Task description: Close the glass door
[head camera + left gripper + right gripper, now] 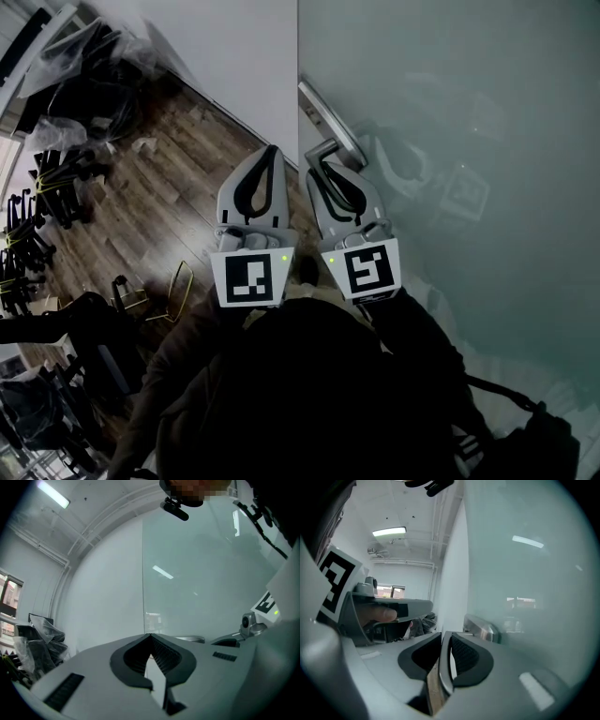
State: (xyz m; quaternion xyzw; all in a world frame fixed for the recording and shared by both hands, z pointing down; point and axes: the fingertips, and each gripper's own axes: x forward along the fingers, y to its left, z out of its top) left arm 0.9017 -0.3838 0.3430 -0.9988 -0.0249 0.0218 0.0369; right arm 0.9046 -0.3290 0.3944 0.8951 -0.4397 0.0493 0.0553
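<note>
Glass door [469, 112] fills the right side of the head view. Its free edge runs vertically just beside the white wall [234, 47], w/ wood floor [159, 206] below. The edge looks about flush w/ the wall, but can't tell if it's latched.

Left gripper [271, 150] hangs near that edge. Its fingers [168, 656] are clenched tip to tip w/ nothing btwn them, and it's not touching the glass.

Right gripper [321, 169] sits just under the metal lever handle [330, 120], which is mounted close to the door's free edge. Its fingers [464, 653] are also pressed together and empty. In the right gripper view the handle lies just beside them, on the glass side, not btwn them.

To do the step well, IMO: work at the handle, not the bare glass. Push w/ the clenched right tips against the handle base near the edge, slow and square to the pane, until the edge seats. Keep the left gripper clear of the gap btwn door edge and wall to avoid a pinch.
</note>
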